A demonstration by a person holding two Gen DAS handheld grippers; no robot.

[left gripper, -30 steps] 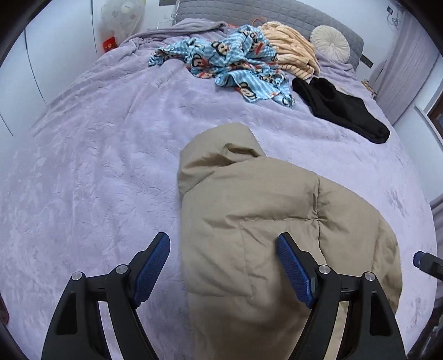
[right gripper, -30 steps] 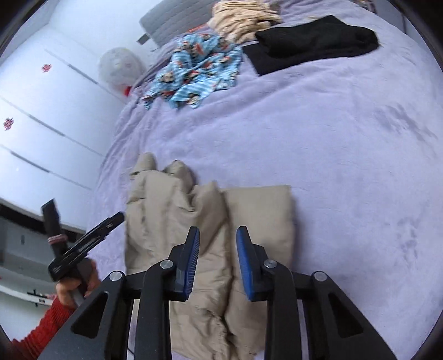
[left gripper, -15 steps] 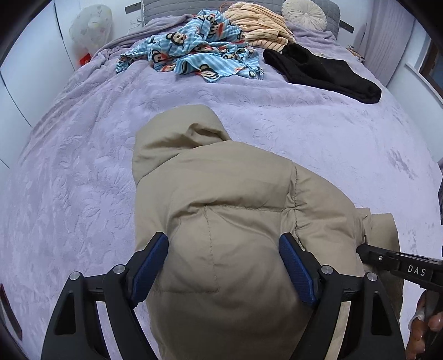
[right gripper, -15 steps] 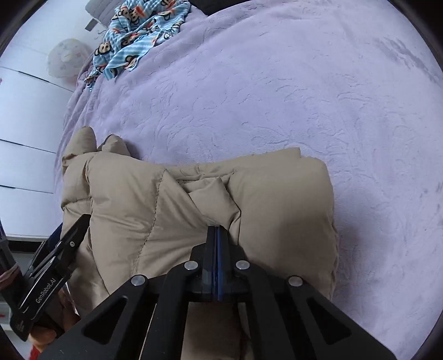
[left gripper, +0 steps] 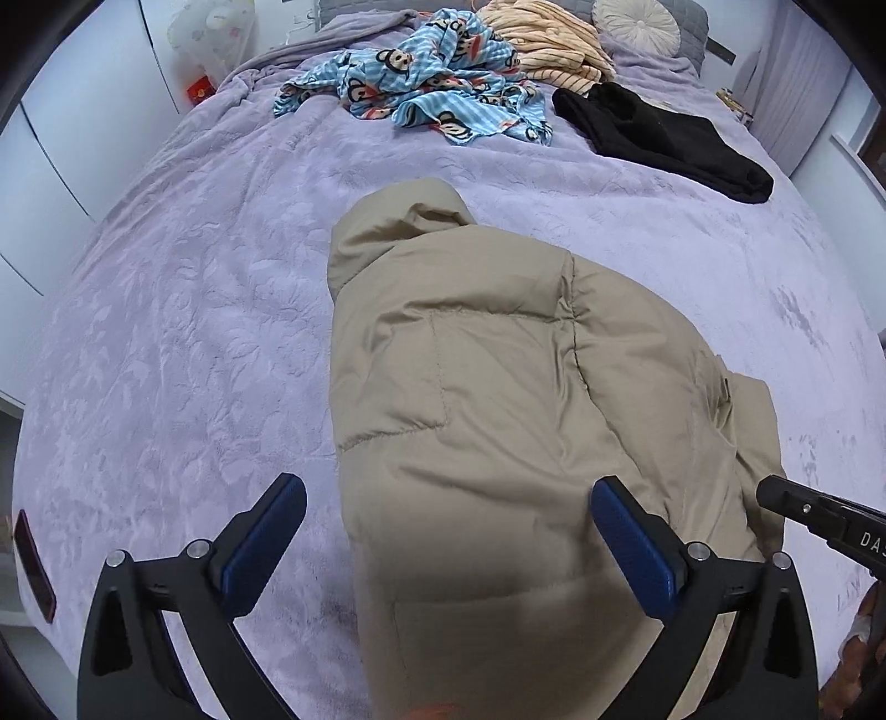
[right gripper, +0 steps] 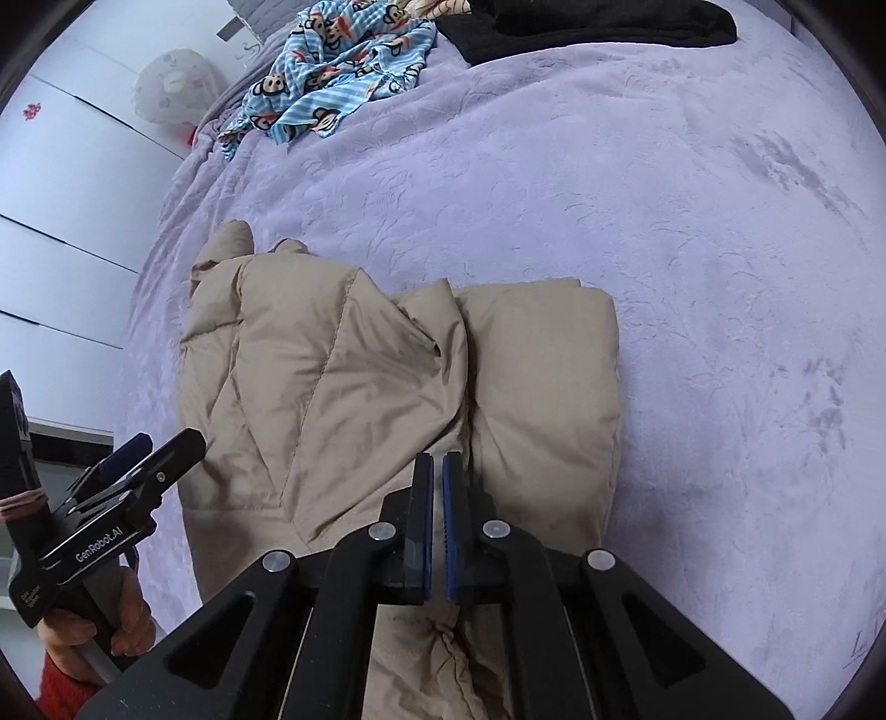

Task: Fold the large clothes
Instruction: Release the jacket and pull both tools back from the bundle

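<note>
A beige puffer jacket [left gripper: 498,399] lies folded lengthwise on the purple bedspread [left gripper: 166,332], hood end pointing away. My left gripper [left gripper: 447,484] hovers over its near end with its jaws opening wide. One pad is over the blanket, the other over the fabric, and neither presses on it. In the right wrist view the jacket [right gripper: 332,387] shows two side-by-side folds. My right gripper [right gripper: 437,459] is shut, tips at the crease between them. I cannot tell if cloth is caught. Its tip [left gripper: 775,493] shows at the jacket's right edge.
At the far end of the bed lie a blue monkey-print garment [left gripper: 437,94], a striped peach one [left gripper: 548,44], a black one [left gripper: 664,138] and a round cushion [left gripper: 637,22]. White wardrobe doors [right gripper: 55,221] stand along the left. A dark phone [left gripper: 33,559] rests at the bed's near-left edge.
My left gripper swung across the jacket and its jaws spread wider. My right gripper closed from a narrow gap to shut and moved in over the jacket's crease.
</note>
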